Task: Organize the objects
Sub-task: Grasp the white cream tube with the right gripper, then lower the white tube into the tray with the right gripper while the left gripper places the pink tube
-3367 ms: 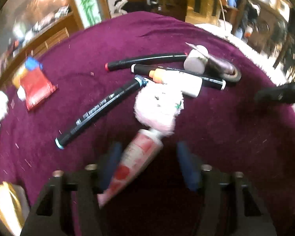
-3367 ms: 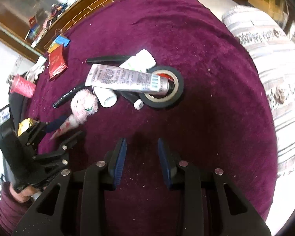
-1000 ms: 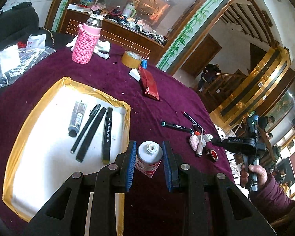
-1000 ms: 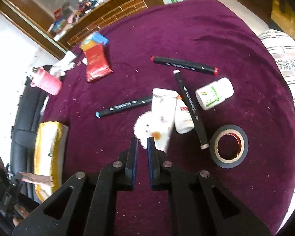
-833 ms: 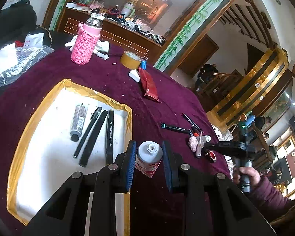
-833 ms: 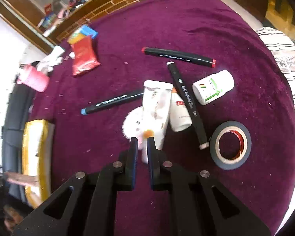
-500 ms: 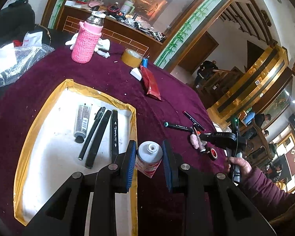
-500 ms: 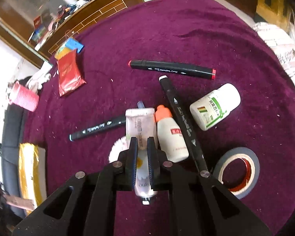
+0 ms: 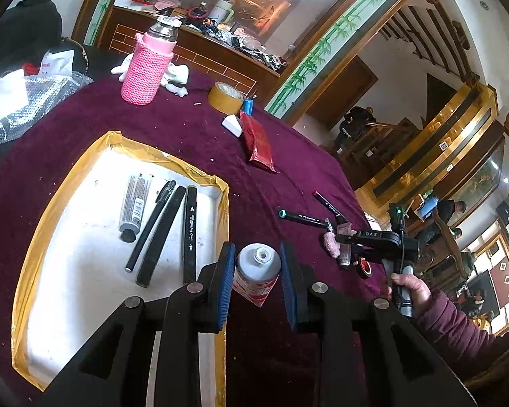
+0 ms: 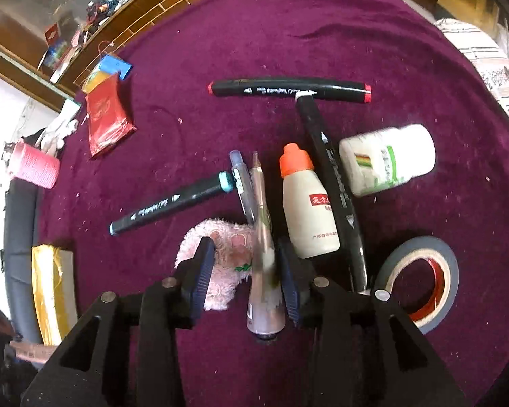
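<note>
My left gripper [image 9: 258, 283] is shut on a red-and-white tube [image 9: 257, 273], cap end forward, held above the right rim of the yellow-taped white tray [image 9: 223, 203]. The tray holds a grey tube [image 9: 134, 203] and three black markers [image 9: 159, 234]. My right gripper [image 10: 246, 268] is open over the clutter, its fingers either side of a pale tube [image 10: 264, 281] and a pink fluffy ball [image 10: 220, 257]; the tube lies against the right finger. It also shows in the left wrist view [image 9: 342, 239].
On the purple cloth: black markers [image 10: 288, 88] [image 10: 169, 205] [image 10: 332, 183], an orange-capped bottle [image 10: 308, 203], a white pill bottle [image 10: 387, 159], a tape roll [image 10: 420, 268], two pens [image 10: 242, 186], a red packet [image 10: 105, 118], a pink-sleeved flask [image 9: 146, 64], brown tape [image 9: 225, 96].
My right gripper was shut on the pale tube and carried it down toward the cloth; now its jaws have opened and the tube lies between them. My left gripper has held the red-and-white tube over the tray rim.
</note>
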The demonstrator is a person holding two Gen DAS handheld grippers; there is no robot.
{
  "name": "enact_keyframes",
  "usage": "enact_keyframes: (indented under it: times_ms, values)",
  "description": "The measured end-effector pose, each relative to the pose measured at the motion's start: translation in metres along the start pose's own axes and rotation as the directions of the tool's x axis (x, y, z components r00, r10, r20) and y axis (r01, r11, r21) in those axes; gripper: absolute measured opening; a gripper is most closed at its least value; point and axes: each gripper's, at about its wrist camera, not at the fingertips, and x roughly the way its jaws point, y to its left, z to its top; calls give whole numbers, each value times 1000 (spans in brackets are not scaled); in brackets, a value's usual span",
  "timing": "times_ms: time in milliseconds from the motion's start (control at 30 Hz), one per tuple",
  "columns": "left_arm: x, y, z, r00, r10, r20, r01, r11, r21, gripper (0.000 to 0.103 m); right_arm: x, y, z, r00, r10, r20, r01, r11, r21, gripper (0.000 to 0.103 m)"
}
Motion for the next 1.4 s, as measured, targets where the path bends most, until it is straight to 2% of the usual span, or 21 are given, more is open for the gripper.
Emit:
enact_keyframes:
  times_ms: [67, 100, 133, 200, 233, 300, 433, 600, 733, 833, 933, 1033, 1233, 1267, 1400]
  values:
    - [-1, 0, -1, 1000, 5, 2, -5, 1000, -4, 22, 0, -4, 1, 1000, 27, 4, -27, 999, 28, 34]
    - [-2, 1, -1, 1000, 10, 5, -10, 1000, -7, 22, 0, -8, 0, 999, 40, 4, -40, 998, 40, 30]
    - [-4, 2, -1, 1000, 12, 7, -12, 1000, -10, 22, -2, -15, -1, 997, 73, 5, -73, 995, 71, 19]
    - [-6, 6, -1, 1000, 19, 14, -19, 1000, -23, 22, -6, -29, -3, 992, 127, 9, -128, 984, 125, 17]
    - [-7, 7, -1, 1000, 19, 16, -19, 999, -29, 22, -8, -40, -5, 983, 183, 9, -182, 969, 166, 15]
    - [-9, 9, 0, 1000, 20, 21, -19, 999, -40, 22, -7, -48, -8, 981, 195, 4, -193, 963, 189, 10]
    - [-11, 10, 2, 999, 33, 28, -32, 999, -40, 22, -12, -54, -9, 967, 254, 15, -251, 940, 231, 10]
    - [-29, 22, 8, 996, 67, 60, -63, 996, -62, 22, -32, -30, -14, 927, 374, 30, -372, 907, 197, 10]
    - [-43, 33, 12, 991, 111, 75, -106, 992, -75, 22, -49, 22, -20, 882, 471, -11, -468, 878, 101, 10]
    - [-50, 44, 16, 987, 147, 68, -141, 987, -78, 22, -50, 66, -31, 856, 513, -68, -512, 858, 31, 11]
    - [-44, 53, 23, 984, 175, 31, -173, 983, -53, 22, -38, 125, -46, 820, 547, -167, -559, 829, -33, 11]
    - [-27, 63, 32, 977, 213, -27, -213, 977, -6, 22, -15, 175, -62, 801, 542, -255, -575, 815, -74, 11]
    - [14, 95, 52, 960, 254, -114, -251, 967, 45, 22, 32, 239, -100, 789, 487, -375, -563, 817, -125, 11]
    - [18, 98, 56, 964, 243, -106, -239, 970, 48, 22, 38, 246, -104, 791, 476, -384, -557, 820, -130, 11]
    - [40, 112, 75, 955, 260, -144, -253, 965, 67, 21, 65, 270, -115, 802, 434, -409, -526, 838, -142, 11]
